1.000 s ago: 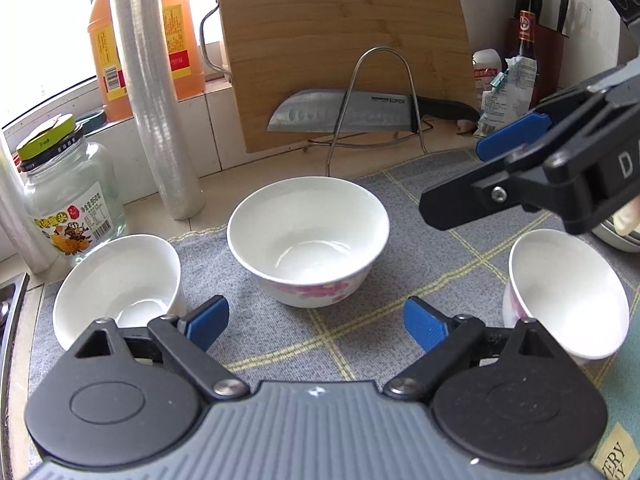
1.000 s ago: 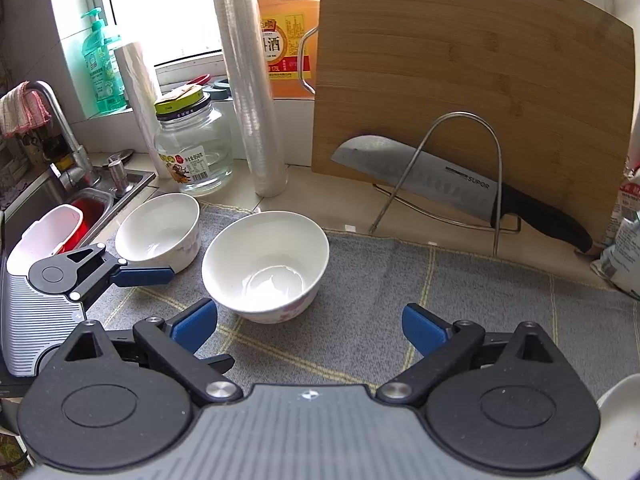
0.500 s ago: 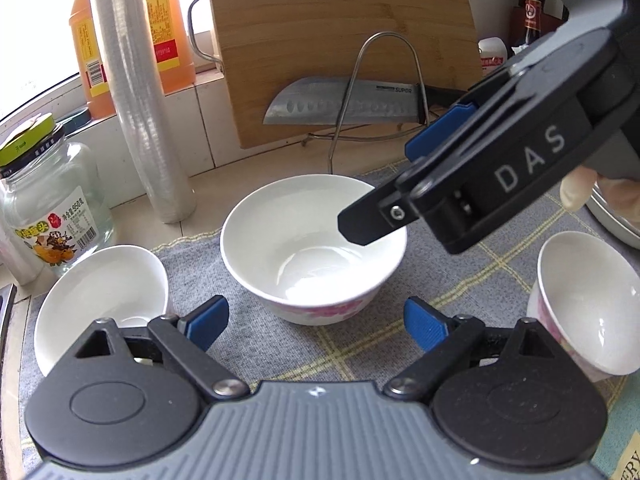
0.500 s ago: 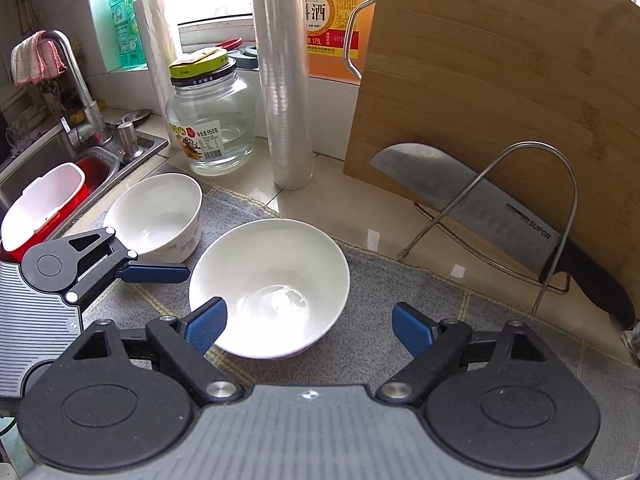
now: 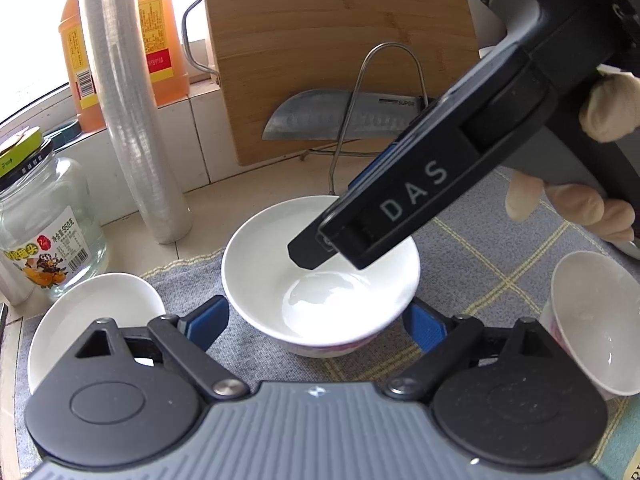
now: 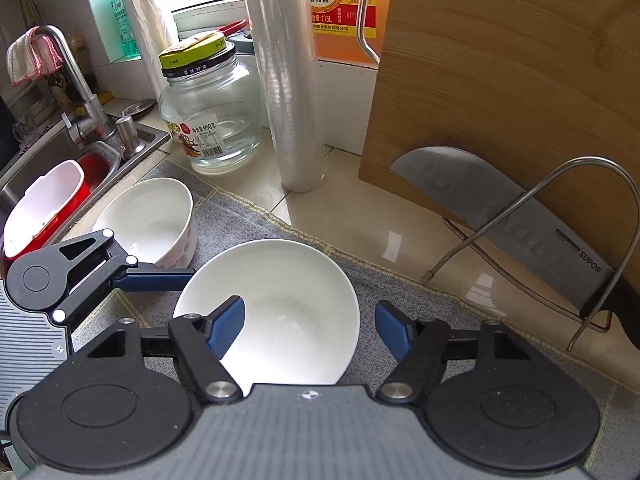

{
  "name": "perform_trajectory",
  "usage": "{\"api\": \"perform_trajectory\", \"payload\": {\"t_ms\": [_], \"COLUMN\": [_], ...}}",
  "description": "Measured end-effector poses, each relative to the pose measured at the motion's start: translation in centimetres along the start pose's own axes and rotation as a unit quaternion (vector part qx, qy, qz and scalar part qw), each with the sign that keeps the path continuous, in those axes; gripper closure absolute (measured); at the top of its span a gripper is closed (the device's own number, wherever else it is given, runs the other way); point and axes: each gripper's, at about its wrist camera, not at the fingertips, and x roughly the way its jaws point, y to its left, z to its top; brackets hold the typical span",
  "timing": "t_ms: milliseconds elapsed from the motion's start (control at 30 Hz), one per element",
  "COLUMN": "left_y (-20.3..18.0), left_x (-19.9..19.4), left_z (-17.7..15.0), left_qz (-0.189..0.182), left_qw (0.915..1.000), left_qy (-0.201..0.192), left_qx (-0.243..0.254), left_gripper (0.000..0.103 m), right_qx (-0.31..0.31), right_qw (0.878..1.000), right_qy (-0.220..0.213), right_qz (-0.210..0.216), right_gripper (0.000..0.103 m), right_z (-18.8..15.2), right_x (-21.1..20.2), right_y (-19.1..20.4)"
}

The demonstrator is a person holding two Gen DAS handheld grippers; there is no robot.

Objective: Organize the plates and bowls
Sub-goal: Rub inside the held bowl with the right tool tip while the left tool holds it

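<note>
Three white bowls stand on a grey mat [image 5: 472, 248]. The middle bowl [image 5: 320, 276] [image 6: 280, 308] lies between the pads of my left gripper [image 5: 316, 324], which is open and flanks the bowl's near side closely. A smaller bowl [image 5: 92, 312] [image 6: 152, 216] sits to the left and another bowl [image 5: 592, 320] to the right. My right gripper [image 6: 310, 328] hangs over the middle bowl with its jaws closing. Its left pad [image 6: 226, 326] is inside the bowl, its right pad [image 6: 394, 330] outside, with the bowl's wall between them untouched.
Behind the mat stand a glass jar [image 6: 208, 120], a cling-film roll [image 6: 288, 80], an orange bottle [image 5: 156, 40] and a wooden board [image 6: 520, 80] with a cleaver [image 6: 500, 208] in a wire rack. The sink [image 6: 48, 168] with a red-and-white tub lies left.
My right gripper came in from the right and down over the middle bowl, and its jaws narrowed. The left gripper edged closer to the same bowl.
</note>
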Motion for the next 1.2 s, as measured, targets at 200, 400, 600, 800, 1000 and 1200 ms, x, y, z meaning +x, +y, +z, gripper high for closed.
{"api": "perform_trajectory", "payload": {"t_ms": [200, 400, 600, 800, 1000, 1200], "left_y": [0.2, 0.4, 0.8, 0.7, 0.5, 0.5], "left_x": [0.0, 0.0, 0.3, 0.4, 0.5, 0.5], "left_z": [-0.1, -0.2, -0.1, -0.1, 0.0, -0.1], "left_qz": [-0.007, -0.013, -0.024, -0.024, -0.021, -0.020], "left_qw": [1.0000, 0.9999, 0.9996, 0.9997, 0.9997, 0.9997], "left_qy": [0.000, 0.000, 0.001, -0.001, 0.001, -0.001], "left_qx": [-0.001, -0.005, -0.010, -0.003, 0.008, 0.012], "left_gripper": [0.010, 0.010, 0.010, 0.010, 0.010, 0.009], "right_qx": [-0.005, -0.002, -0.001, -0.002, -0.003, -0.004], "right_qw": [1.000, 1.000, 1.000, 1.000, 1.000, 1.000], "right_qy": [0.005, 0.011, 0.016, 0.019, 0.021, 0.021], "right_qz": [0.004, 0.009, 0.011, 0.010, 0.011, 0.010], "right_gripper": [0.033, 0.037, 0.038, 0.038, 0.038, 0.038], "right_z": [0.5, 0.6, 0.7, 0.5, 0.5, 0.5], "right_x": [0.7, 1.2, 1.3, 1.4, 1.5, 1.5], "right_y": [0.0, 0.0, -0.2, -0.1, -0.2, -0.1]}}
